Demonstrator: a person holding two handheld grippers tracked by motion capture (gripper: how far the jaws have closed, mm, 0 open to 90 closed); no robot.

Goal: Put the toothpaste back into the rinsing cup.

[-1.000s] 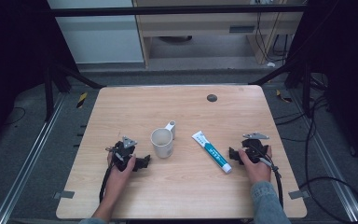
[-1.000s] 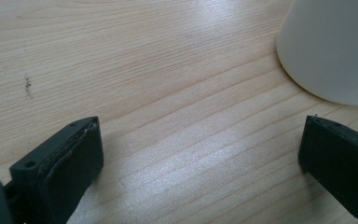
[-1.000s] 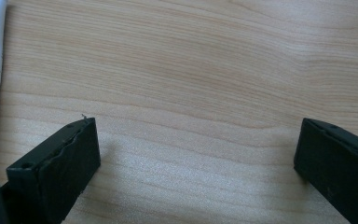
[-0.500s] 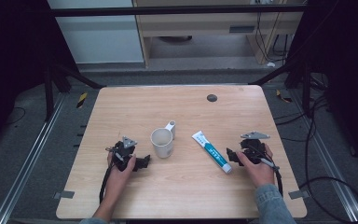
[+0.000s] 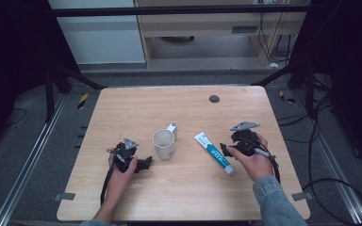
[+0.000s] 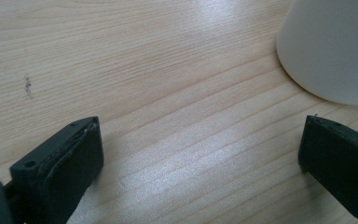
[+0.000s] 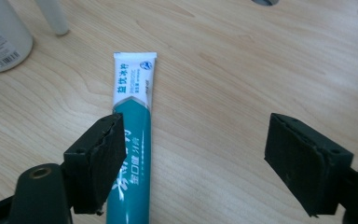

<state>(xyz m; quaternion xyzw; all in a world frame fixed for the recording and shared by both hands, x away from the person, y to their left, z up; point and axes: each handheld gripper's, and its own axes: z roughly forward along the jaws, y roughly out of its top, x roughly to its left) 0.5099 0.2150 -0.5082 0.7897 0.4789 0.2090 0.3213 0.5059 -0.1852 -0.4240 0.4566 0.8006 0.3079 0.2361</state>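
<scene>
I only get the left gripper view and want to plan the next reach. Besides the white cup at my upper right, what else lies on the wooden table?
Observer: A white and teal toothpaste tube lies flat to the right of that white ceramic mug.
Operator: Has the right claw gripped it?
Observer: No. The right claw is wide open, low over the tube, with one jaw overlapping its teal body.
Operator: Where does the mug's handle point?
Observer: The handle points away from the person, slightly toward the tube's side.
</scene>
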